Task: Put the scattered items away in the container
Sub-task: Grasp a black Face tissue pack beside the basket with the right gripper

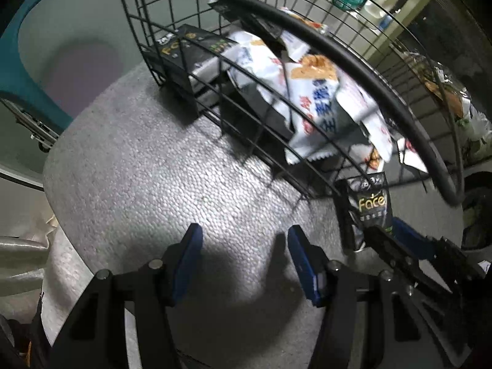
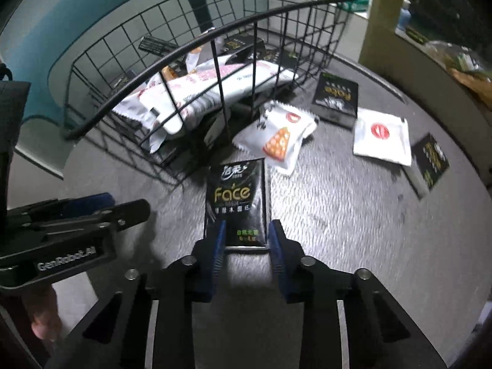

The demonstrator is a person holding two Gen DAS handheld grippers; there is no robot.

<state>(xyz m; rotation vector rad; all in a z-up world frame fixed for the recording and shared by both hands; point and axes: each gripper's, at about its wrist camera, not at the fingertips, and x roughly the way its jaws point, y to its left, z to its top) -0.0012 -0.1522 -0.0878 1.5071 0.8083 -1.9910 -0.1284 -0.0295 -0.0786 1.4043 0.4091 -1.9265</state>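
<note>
The counter (image 2: 353,215) is carrying everything: a grey pebbled top, with the wire basket (image 2: 172,70) sitting at its far left. The basket is already holding a heap of white snack bags and black packs. Outside it, to the right, more items are lying scattered: a black box (image 2: 335,100), two white packets (image 2: 278,136) (image 2: 382,136) and another black pack (image 2: 430,161) near the counter's edge.

The right gripper (image 2: 246,233) is pinching the near end of a black tissue pack (image 2: 236,198), its jaws closed on both long sides. The pack is pointing straight ahead of the jaws, long axis running from them toward the basket's near wall, far end just short of the wire. It looks lifted or tilted rather than lying flat, though I cannot be sure.

The left gripper (image 1: 244,236) is hanging over bare counter just beside the basket, jaws spread wide and holding nothing.

The right hand is plainly the nearer one, since it is already carrying the pack. I judge the coming move to be a rise up and forward over the rim, which is standing between pack and heap.
</note>
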